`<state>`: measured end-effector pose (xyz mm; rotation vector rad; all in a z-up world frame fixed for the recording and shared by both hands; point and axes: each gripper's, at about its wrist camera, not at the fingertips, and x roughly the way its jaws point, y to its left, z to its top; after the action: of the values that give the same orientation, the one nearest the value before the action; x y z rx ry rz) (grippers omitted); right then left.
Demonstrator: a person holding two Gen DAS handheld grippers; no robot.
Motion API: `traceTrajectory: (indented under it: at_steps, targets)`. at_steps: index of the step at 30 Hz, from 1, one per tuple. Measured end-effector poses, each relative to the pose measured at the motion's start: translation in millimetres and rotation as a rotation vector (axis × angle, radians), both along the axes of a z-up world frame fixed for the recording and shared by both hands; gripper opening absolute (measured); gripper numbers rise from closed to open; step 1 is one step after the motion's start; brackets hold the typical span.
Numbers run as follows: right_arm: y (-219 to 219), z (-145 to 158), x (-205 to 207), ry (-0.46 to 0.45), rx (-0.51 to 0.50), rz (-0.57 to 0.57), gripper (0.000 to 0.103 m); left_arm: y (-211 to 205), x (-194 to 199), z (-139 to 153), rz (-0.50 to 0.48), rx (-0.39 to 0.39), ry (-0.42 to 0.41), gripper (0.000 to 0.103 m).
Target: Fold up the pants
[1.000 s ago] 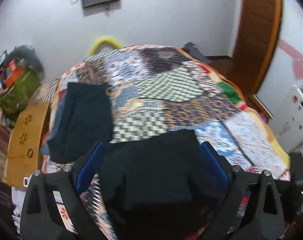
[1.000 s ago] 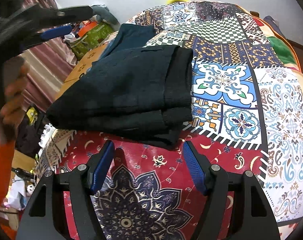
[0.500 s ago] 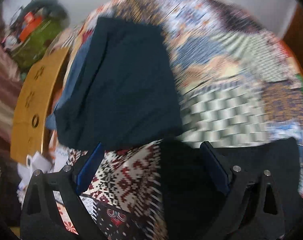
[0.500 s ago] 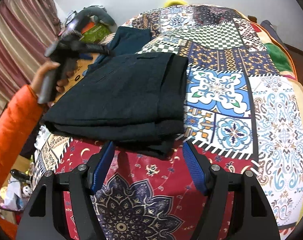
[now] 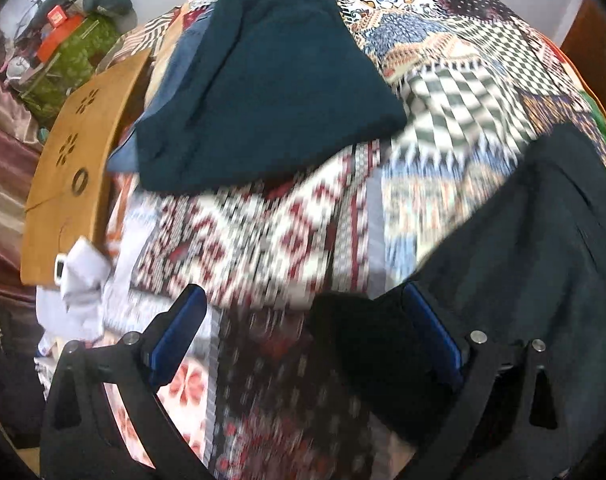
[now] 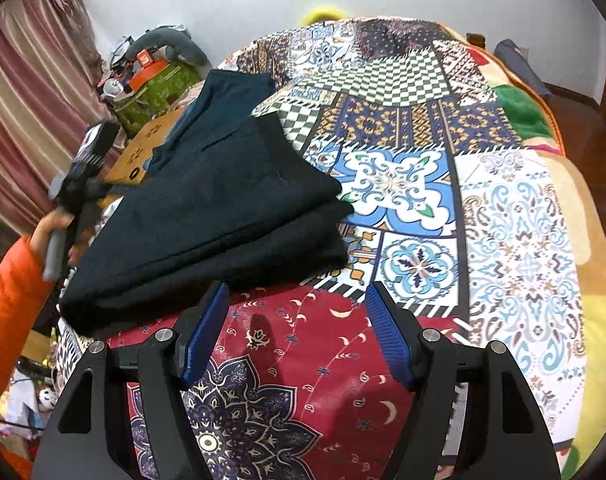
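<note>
**Folded black pants on a patchwork bedspread, both grippers near the near edge**

Folded black pants (image 6: 223, 216) lie on the patchwork bedspread (image 6: 515, 240), toward its left side in the right wrist view. Just beyond them lies a second folded garment, dark teal (image 5: 263, 80); the two overlap in the right wrist view. Right gripper (image 6: 297, 332): jaws wide apart, nothing between the blue pads, poised over the red floral patch just short of the pants' edge. Left gripper (image 5: 307, 340): jaws wide, a corner of the black cloth lying in the gap by the right pad; whether it presses the cloth cannot be told, the view being blurred. An orange sleeve (image 6: 7, 308) carries it. Beside the bed stand a carved wooden board (image 5: 75, 160) and a green bag (image 6: 159, 88) topped with clutter; no writing is legible
</note>
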<state>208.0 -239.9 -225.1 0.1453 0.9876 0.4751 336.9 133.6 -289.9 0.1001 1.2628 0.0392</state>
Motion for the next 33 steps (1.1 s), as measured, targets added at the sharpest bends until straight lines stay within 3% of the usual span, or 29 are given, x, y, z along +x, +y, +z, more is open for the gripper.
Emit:
traceTrajectory:
  at_steps: [8,17,25,30,33]
  targets:
    - [-8.4,14.0,-6.4,-0.046,-0.007,-0.006,0.067,7.8,-77.1,17.0,0.037,-0.152,-0.020,0.100]
    - [-3.7,18.2,-5.7,-0.072,-0.015,0.019,0.067,-11.0,-112.2,38.0,0.027,-0.167,-0.070,0.099]
    - [8.4,16.4,9.0,-0.088,-0.011,0.044,0.067,-5.7,-95.7,74.1,0.018,-0.191,-0.156,0.099]
    - [23.2,14.0,34.6,-0.098,-0.006,0.054,0.067,-14.0,-57.4,98.9,-0.016,-0.207,-0.227,0.099]
    - [32.4,11.0,54.8,-0.107,-0.021,0.050,0.067,-30.5,-30.1,98.1,-0.071,-0.187,-0.223,0.088]
